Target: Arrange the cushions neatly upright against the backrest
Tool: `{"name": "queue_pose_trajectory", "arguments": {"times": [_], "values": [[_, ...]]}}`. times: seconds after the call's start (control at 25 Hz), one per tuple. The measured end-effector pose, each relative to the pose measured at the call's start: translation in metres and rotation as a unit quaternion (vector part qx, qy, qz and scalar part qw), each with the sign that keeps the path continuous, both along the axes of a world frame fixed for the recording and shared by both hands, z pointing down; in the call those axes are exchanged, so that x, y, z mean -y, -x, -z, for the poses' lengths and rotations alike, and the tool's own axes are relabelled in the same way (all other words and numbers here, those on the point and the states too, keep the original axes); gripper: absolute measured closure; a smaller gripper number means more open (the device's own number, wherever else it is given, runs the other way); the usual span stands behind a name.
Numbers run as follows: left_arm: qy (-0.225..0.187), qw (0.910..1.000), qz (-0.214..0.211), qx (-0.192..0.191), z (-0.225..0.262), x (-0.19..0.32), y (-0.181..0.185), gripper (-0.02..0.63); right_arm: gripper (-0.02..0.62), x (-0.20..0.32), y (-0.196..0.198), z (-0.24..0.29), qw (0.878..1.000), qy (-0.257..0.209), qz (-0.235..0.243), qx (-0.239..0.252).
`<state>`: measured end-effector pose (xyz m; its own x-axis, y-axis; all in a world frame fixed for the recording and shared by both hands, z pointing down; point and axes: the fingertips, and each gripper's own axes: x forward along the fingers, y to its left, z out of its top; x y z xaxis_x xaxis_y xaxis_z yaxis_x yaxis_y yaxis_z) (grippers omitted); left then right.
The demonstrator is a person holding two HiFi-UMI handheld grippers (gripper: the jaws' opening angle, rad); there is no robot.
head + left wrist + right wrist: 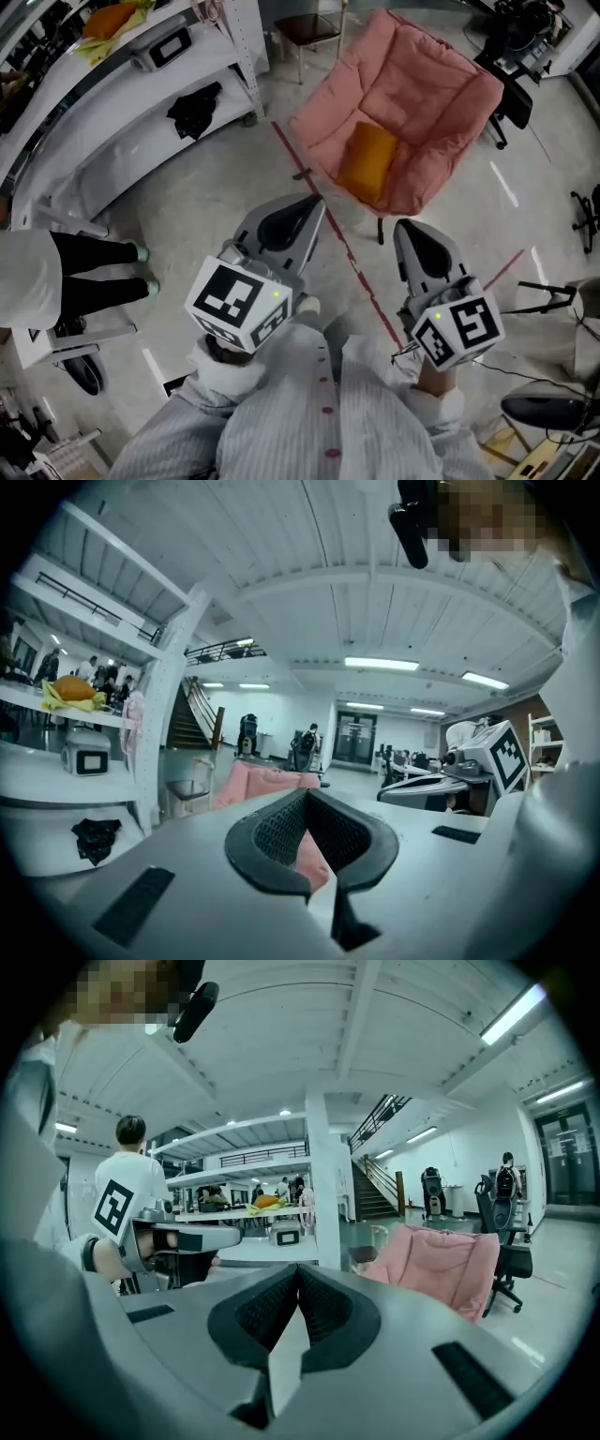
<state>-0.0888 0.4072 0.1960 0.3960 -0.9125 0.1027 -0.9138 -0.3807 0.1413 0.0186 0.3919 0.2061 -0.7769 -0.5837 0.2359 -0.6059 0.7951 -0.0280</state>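
A pink padded chair (pixel 403 108) stands on the floor ahead of me, with an orange cushion (pixel 367 159) lying on its seat. My left gripper (pixel 319 202) is shut and empty, held up in front of my chest, well short of the chair. My right gripper (pixel 401 225) is shut and empty too, a little to the right. The chair shows in the left gripper view (pixel 262 785) and in the right gripper view (pixel 441 1265), both some way off. The cushion is hidden in the two gripper views.
A white shelf unit (pixel 141 84) with a black cloth (pixel 195 111) stands at the left. A person in white (pixel 56 281) stands by it. A small stool (pixel 307 30) and a black office chair (pixel 511 94) stand behind the pink chair. Red tape (pixel 347 253) crosses the floor.
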Motion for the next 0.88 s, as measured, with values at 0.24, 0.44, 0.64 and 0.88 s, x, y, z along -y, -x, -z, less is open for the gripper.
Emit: {"name": "queue_pose_trajectory", "arguments": {"times": [0.24,0.44,0.64,0.88], "values": [[0.013,0.9998,-0.010,-0.008,-0.013,0.045,0.007,0.595,0.581,0.043,0.003,-0.015,1.000,0.021,-0.017,-0.008],[0.017,0.9998,-0.009,0.000,-0.022,0.107,0.008,0.595,0.581,0.108,0.003,-0.028,0.999,0.028,-0.020,-0.006],[0.008,0.9999,-0.006,0.004,-0.011,0.199,0.008,0.595,0.582,0.197,0.008,-0.025,0.999,0.029,-0.013,-0.002],[0.007,0.9998,-0.014,0.012,0.008,0.311,-0.012,0.595,0.581,0.296,0.001,-0.012,0.999,0.034,0.001,0.003]]}}
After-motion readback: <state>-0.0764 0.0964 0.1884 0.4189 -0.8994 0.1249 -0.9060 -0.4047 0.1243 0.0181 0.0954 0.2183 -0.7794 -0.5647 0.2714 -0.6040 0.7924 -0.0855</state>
